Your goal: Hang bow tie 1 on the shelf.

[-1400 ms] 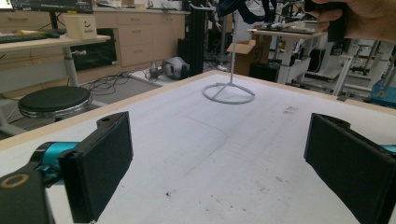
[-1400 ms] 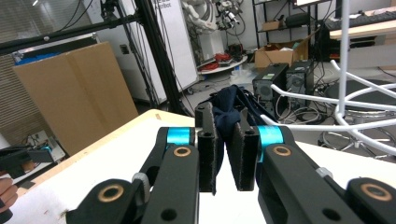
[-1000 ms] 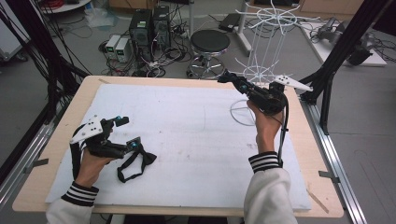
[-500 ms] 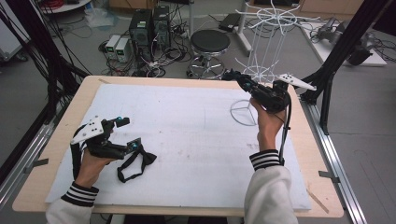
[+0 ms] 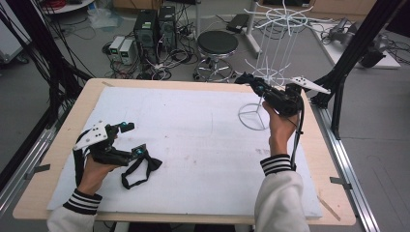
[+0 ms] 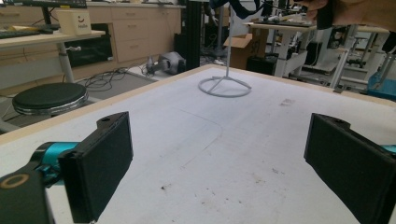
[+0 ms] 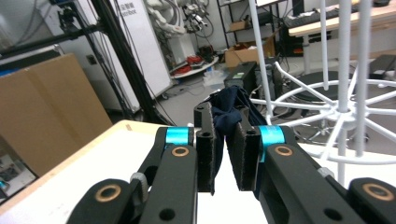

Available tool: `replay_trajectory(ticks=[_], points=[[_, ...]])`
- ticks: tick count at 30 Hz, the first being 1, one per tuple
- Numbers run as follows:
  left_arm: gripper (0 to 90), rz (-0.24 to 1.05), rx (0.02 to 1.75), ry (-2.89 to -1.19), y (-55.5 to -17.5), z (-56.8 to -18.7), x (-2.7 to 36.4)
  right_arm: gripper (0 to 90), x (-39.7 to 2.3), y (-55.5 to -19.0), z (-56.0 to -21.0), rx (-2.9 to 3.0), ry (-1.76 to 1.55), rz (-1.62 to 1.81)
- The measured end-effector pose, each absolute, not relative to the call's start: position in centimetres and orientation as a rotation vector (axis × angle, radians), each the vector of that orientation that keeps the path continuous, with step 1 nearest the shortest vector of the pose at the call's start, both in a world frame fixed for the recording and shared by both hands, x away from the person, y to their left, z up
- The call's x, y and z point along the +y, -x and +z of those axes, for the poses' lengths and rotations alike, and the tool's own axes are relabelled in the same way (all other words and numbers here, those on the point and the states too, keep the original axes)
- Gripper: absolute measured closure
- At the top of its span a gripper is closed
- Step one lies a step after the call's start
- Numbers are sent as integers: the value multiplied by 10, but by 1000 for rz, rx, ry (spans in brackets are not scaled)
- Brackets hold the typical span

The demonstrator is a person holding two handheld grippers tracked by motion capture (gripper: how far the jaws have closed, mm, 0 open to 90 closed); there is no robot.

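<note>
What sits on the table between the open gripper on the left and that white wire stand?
Nothing: in the left gripper view, only bare white table cover stretches from the open left gripper to the wire stand's ring base. The high view agrees.

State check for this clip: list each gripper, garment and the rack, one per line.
Left gripper: open, jaws wide apart, held low over the table.
Right gripper: shut on the dark blue cloth, raised beside the rack.
White wire rack: upright, ring base on the table.
Black bow tie: lying flat on the table by the left gripper.
</note>
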State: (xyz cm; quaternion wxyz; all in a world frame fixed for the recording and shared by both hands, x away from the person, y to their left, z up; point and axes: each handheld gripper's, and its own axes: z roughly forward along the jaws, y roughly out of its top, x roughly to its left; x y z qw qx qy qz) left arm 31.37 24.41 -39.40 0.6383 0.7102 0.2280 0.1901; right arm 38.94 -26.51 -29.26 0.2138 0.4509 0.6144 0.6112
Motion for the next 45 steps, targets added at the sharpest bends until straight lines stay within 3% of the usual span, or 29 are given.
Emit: replay_trajectory(ticks=[7, 15, 29, 34, 36, 45], points=[[84, 432, 524, -1613, -313, -394, 244, 789, -264, -387, -291, 1721, -1238, 1652], [84, 437, 524, -1606, -312, -393, 245, 653, -262, -380, -288, 1735, -1204, 1600], [84, 439, 524, -1606, -311, -392, 246, 109, -259, -365, -282, 1690, -1092, 1452], [84, 441, 527, -1600, -312, -393, 248, 96, -259, -355, -283, 1704, -1007, 1443], [84, 440, 527, -1601, -312, -393, 248, 21, -259, -351, -283, 1703, -985, 1446], [84, 447, 515, -1607, -312, -396, 250, 16, -257, -327, -288, 1694, -886, 1508]])
